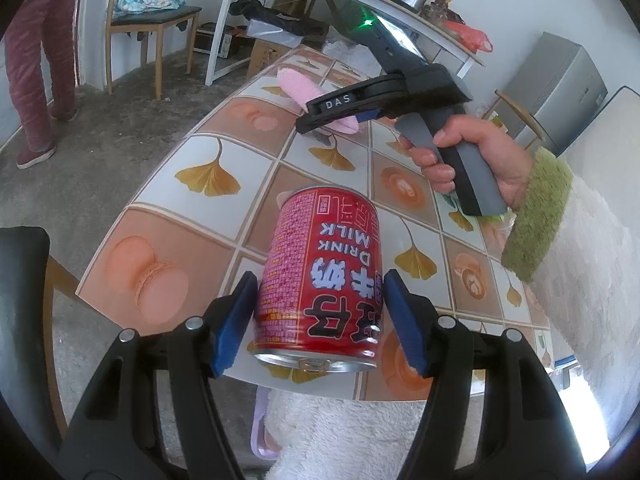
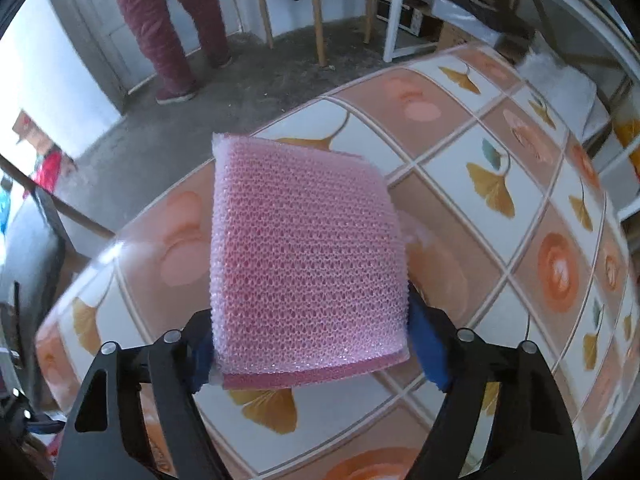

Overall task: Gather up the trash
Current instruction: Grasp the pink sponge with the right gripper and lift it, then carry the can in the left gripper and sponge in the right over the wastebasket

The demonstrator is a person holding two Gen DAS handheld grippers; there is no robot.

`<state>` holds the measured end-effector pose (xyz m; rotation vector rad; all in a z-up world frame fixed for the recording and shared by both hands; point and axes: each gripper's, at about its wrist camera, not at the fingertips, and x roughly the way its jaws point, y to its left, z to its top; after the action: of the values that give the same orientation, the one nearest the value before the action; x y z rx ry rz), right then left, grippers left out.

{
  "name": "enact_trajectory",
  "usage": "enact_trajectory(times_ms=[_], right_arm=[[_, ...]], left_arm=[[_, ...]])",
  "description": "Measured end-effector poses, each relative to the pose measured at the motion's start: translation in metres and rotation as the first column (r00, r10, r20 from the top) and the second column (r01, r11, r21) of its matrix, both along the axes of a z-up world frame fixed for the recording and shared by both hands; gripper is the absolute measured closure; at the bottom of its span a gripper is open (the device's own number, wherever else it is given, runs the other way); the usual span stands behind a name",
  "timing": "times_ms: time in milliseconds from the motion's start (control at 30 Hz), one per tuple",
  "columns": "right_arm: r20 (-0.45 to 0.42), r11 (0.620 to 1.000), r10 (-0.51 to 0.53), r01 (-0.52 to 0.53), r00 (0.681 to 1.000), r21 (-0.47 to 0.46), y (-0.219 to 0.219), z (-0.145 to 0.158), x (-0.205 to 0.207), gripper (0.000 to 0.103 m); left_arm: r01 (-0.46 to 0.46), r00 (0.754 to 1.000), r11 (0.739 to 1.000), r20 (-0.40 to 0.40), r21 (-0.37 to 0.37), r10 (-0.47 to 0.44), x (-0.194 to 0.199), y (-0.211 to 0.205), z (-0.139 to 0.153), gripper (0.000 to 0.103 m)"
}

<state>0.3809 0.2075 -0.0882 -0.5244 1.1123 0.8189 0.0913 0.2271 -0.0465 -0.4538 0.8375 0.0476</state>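
Note:
My left gripper (image 1: 320, 320) is shut on a red milk drink can (image 1: 324, 276), its blue pads (image 1: 234, 322) pressing both sides, held above the near edge of the patterned table (image 1: 192, 216). The can's metal end faces me. My right gripper (image 2: 316, 344) is shut on a pink mesh sponge (image 2: 304, 260) and holds it above the table (image 2: 520, 208). In the left wrist view the right gripper (image 1: 320, 120) is at the upper right with the pink sponge (image 1: 300, 88) partly hidden behind its fingers.
A person in maroon trousers (image 2: 168, 20) stands on the concrete floor at the far left. A wooden chair (image 1: 152, 20) and a white desk frame (image 1: 280, 8) with boxes stand beyond the table. A black chair back (image 1: 20, 300) is at the near left.

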Motion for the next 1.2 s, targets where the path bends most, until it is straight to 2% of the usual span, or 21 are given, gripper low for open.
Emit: enact_trajectory(times_ms=[233,400,567,633,733,833,933,1000,1200], right_arm=[[-0.025,0.998,-0.054,0.054,0.998,0.017,-0.038,0.007,-0.029,0.028],[-0.027,0.99,-0.092,0.095,0.995,0.106,-0.104,0.034,-0.088,0.028],[0.002,0.974,-0.191,0.19,0.981,0.12,-0.181,0.044,-0.145,0.028],[0.038,0.968,-0.233,0.228,0.972,0.105,-0.207,0.045,-0.163,0.028],[0.126,0.946,-0.323,0.317,0.938,0.059,-0.252,0.046,-0.187,0.028],[0.143,0.904,-0.426,0.425,0.893,0.04,-0.294,0.041,-0.196,0.028],[0.117,0.861,-0.509,0.505,0.853,0.063,-0.328,0.033,-0.201,0.028],[0.08,0.843,-0.537,0.531,0.84,0.082,-0.34,0.027,-0.203,0.025],[-0.065,0.822,-0.543,0.546,0.837,0.163,-0.354,0.017,-0.202,0.015]], left_arm=[[-0.02,1.0,1.0,0.003,0.01,0.02,-0.001,-0.002,0.001,0.041],[-0.029,1.0,0.999,0.002,0.028,0.029,-0.003,-0.007,0.001,0.041],[-0.019,1.0,1.0,-0.003,0.024,0.019,-0.002,-0.013,0.002,0.042],[-0.004,1.0,1.0,-0.006,0.014,0.004,0.001,-0.019,0.002,0.042],[0.024,1.0,1.0,-0.009,0.006,-0.024,0.006,-0.03,0.002,0.042],[0.054,0.998,0.999,-0.014,-0.007,-0.054,0.014,-0.042,0.001,0.042],[0.093,0.995,0.995,-0.019,-0.021,-0.094,0.022,-0.059,0.0,0.042],[0.11,0.994,0.994,-0.022,-0.021,-0.111,0.026,-0.068,-0.001,0.042],[0.151,0.988,0.988,-0.034,0.013,-0.151,0.033,-0.09,0.001,0.042]])
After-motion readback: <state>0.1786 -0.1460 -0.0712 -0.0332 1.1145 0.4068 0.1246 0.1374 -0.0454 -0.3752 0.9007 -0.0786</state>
